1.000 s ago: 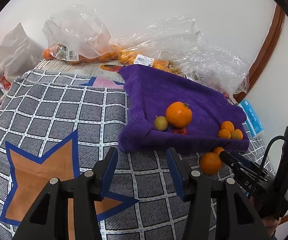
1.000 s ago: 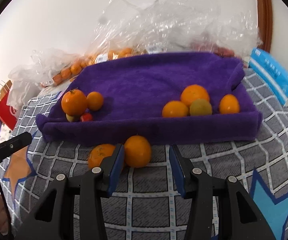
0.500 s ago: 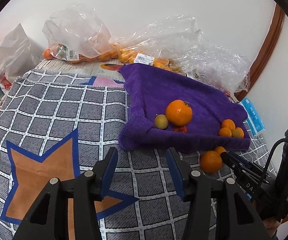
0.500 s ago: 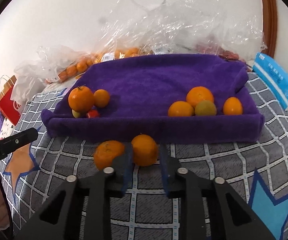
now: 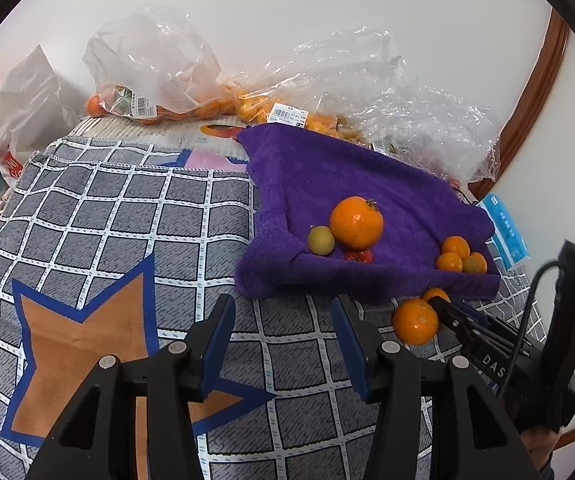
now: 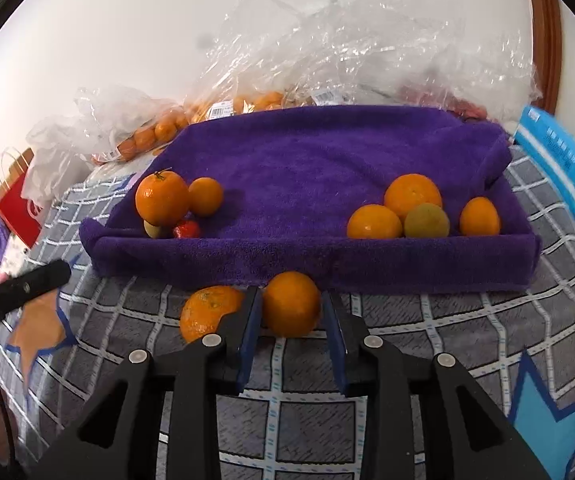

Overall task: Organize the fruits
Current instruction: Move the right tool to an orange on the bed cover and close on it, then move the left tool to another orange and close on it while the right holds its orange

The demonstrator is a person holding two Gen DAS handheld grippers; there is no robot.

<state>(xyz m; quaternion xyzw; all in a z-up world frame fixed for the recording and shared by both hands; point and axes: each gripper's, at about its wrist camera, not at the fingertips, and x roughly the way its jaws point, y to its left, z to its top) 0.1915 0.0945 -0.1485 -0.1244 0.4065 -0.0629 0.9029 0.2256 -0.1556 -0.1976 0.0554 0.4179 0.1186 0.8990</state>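
- Your right claw (image 6: 291, 322) is opening slightly around a round orange mandarin (image 6: 291, 309); the fruit is sitting between the blue pads on the grey checked cloth, just in front of the purple towel tray (image 6: 311, 258).
- Your left claw (image 5: 283, 344) is hanging apart and empty, left of that tray.
- A second, dimpled orange mandarin (image 6: 209, 311) is lying just beside the first, touching your right claw's left finger.
- The mandarin is probably light, soft-skinned and prone to rolling; grip it across its widest middle, gently.
- Whether the pads are pressing its skin is hard to make out.
- The towel is hiding the tray's walls.
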